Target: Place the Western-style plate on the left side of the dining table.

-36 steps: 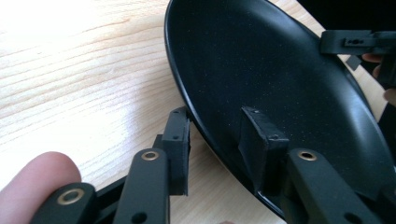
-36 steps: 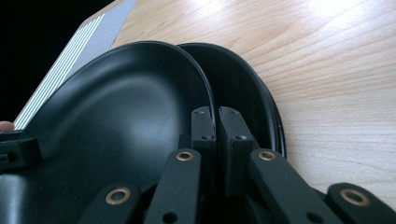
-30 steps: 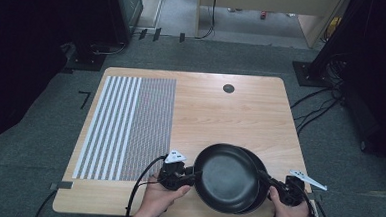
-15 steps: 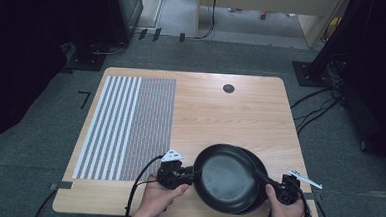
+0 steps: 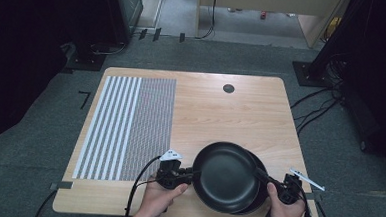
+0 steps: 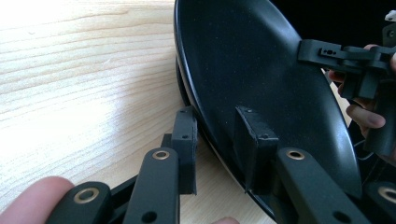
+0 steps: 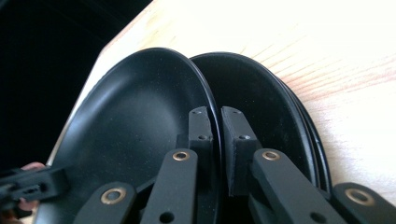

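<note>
A: What sits on the wooden table (image 5: 241, 111)?

B: Near its front edge, right of centre, a stack of black plates (image 5: 256, 202) lies on the wood. The top plate (image 5: 225, 176) is shifted toward the left, so its rim overhangs the ones below, and the lower plates peek out along the right side.

A: And the tongs?

B: The left gripper (image 5: 190, 176) comes in from the person's left hand (image 5: 157, 199) and meets the left rim of the top plate. In the left gripper view its jaws straddle that rim, one inside the bowl and one outside, with the plate tilted up off the wood. They look pressed onto the rim, though a small gap shows beside the outer jaw.

A: The other one?

B: The right gripper (image 5: 266, 178) reaches from the right hand (image 5: 284, 216) to the plate's right edge. In the right gripper view its jaws are drawn close together, pinching the rim of the top plate (image 7: 135, 135) between them, with the lower plates (image 7: 266, 107) just behind.

A: Anything else on the table?

B: A striped mat (image 5: 127, 127) covers the left part, with broad stripes at the left and a finer pattern at the right. A small dark round hole (image 5: 228, 88) sits near the far edge. Black cables (image 5: 142, 178) trail from the grippers toward the near side.
</note>
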